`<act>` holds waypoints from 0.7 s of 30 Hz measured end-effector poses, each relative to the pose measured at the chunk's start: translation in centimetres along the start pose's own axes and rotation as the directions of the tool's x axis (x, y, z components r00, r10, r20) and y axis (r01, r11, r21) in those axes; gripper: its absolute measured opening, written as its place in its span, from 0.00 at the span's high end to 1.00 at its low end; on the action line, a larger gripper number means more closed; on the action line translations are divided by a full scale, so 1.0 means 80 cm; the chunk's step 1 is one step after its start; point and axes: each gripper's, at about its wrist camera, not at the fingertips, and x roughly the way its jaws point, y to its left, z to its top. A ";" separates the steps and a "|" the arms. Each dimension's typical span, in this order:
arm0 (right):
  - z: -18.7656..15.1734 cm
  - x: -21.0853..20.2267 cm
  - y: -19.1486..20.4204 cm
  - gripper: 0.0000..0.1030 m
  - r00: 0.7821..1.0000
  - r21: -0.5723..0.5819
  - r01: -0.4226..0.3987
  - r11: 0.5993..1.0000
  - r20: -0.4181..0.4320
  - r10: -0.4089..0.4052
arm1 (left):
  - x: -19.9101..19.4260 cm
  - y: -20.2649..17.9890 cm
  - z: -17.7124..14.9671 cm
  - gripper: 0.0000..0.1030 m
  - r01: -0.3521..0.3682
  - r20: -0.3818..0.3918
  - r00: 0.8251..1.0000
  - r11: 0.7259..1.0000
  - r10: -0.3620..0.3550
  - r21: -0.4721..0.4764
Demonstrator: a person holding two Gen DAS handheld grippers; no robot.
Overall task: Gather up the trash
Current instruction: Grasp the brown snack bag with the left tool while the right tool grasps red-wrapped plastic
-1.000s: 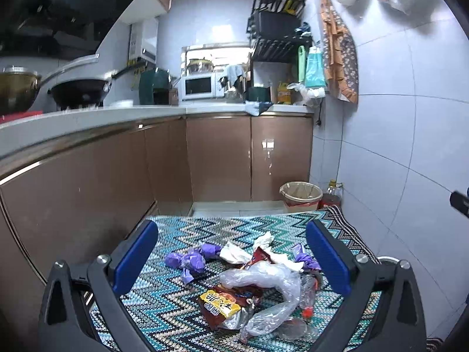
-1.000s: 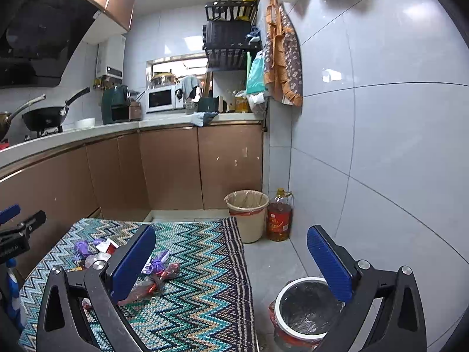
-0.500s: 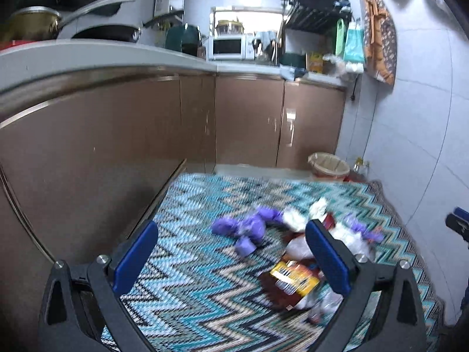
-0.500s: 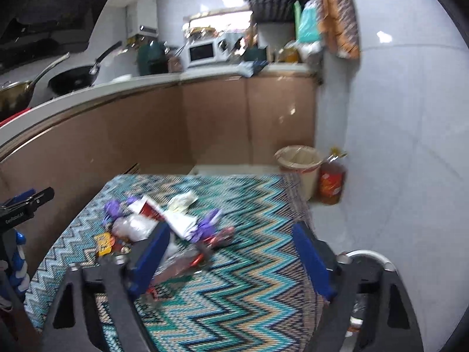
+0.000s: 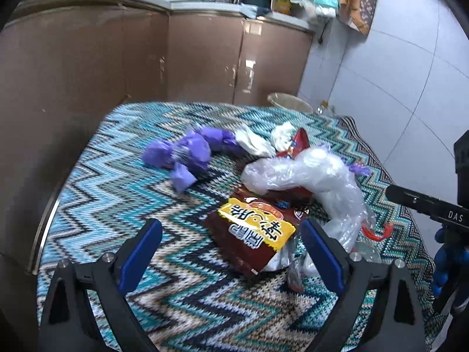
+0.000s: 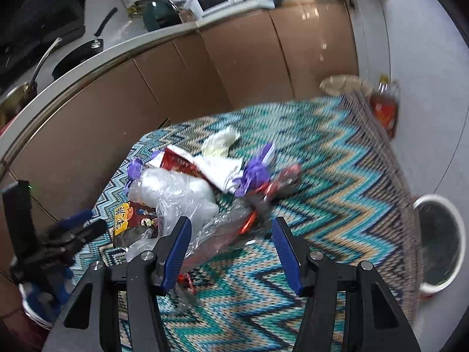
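The left claw (image 5: pixel 231 246) is held wide, its jaws closing slightly, with the brown snack packet (image 5: pixel 252 234) lying between the blue pads, untouched as far as can be seen. The right claw (image 6: pixel 231 243) is half spread and closing over a crumpled clear wrapper (image 6: pixel 222 234); contact cannot be told. Beyond, at twelve o'clock, a clear plastic bag (image 5: pixel 310 176), purple wrappers (image 5: pixel 187 152) and white paper (image 5: pixel 252 140) are strewn on the zigzag rug (image 5: pixel 117 193). A lined bin (image 6: pixel 439 240) is seen at three o'clock.
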 end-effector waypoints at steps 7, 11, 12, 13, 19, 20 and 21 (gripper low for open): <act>-0.002 0.046 -0.020 0.47 0.991 0.131 -0.084 0.988 -0.089 0.096 | 0.041 0.013 0.003 0.33 0.054 -0.088 0.994 0.997 -0.059 -0.059; -0.002 0.058 -0.031 0.55 0.981 0.217 -0.134 0.967 -0.106 0.160 | 0.050 0.019 -0.003 0.52 0.094 -0.119 0.987 0.991 -0.105 -0.094; -0.004 0.062 -0.035 0.60 0.979 0.238 -0.145 0.960 -0.109 0.175 | 0.051 0.020 -0.004 0.54 0.093 -0.118 0.987 0.991 -0.105 -0.098; -0.005 0.064 -0.037 0.64 0.976 0.254 -0.154 0.955 -0.110 0.187 | 0.051 0.021 -0.004 0.55 0.094 -0.118 0.987 0.991 -0.106 -0.099; -0.014 0.054 -0.052 0.85 0.970 0.311 -0.185 0.932 -0.092 0.223 | 0.032 0.022 -0.008 0.67 0.101 -0.105 0.988 0.989 -0.112 -0.106; -0.016 0.047 -0.052 0.86 0.972 0.305 -0.184 0.935 -0.085 0.219 | 0.026 0.021 -0.009 0.68 0.093 -0.101 0.989 0.991 -0.103 -0.099; -0.017 0.041 -0.052 0.88 0.973 0.296 -0.182 0.938 -0.081 0.215 | 0.022 0.019 -0.010 0.68 0.089 -0.099 0.990 0.991 -0.098 -0.096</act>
